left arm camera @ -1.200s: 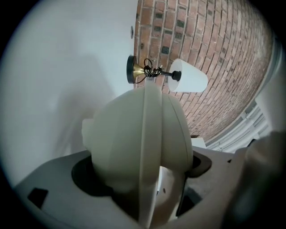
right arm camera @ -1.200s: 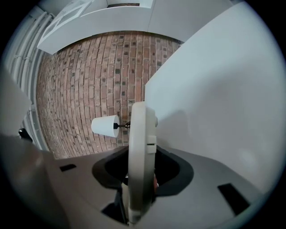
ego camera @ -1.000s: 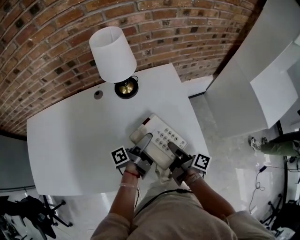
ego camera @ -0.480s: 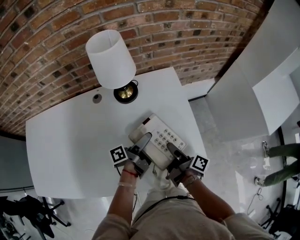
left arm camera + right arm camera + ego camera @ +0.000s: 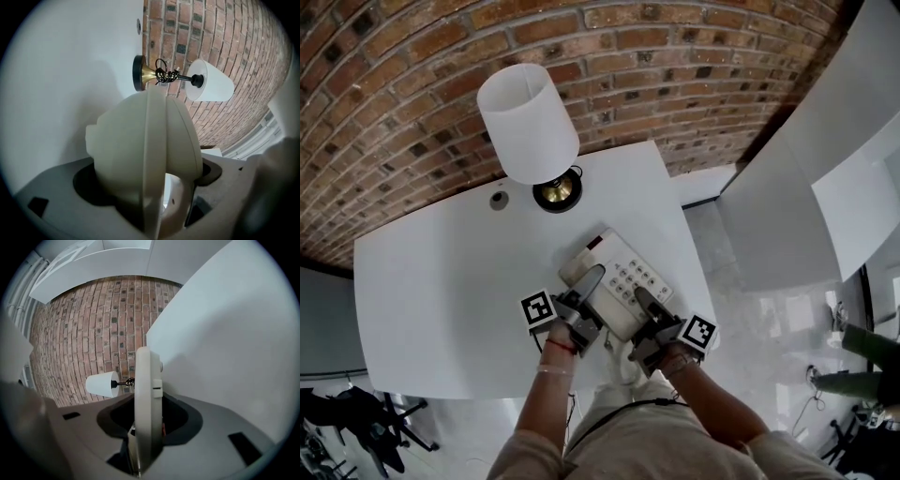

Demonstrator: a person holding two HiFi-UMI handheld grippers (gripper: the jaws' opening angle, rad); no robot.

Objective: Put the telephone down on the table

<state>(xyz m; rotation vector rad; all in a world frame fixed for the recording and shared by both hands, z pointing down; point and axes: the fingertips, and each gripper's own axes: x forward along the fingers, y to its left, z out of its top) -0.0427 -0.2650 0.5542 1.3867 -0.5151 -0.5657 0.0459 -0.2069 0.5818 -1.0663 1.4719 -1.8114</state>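
Cream plastic push-button telephone (image 5: 617,277) over near edge of white table (image 5: 441,281); left gripper (image 5: 589,286) clamped on handset, right gripper (image 5: 645,302) pinching base rim. Placing step, by look of it: next, lower level, release both.

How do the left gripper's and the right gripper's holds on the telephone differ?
The left gripper grips the telephone at its left side in the head view; the right gripper grips its right side. The left gripper's fingers span a thick, rounded part; the right gripper's fingers pinch a thin, flat edge, so they stand closer together. Both are shut on the telephone, pointing towards the brick wall.
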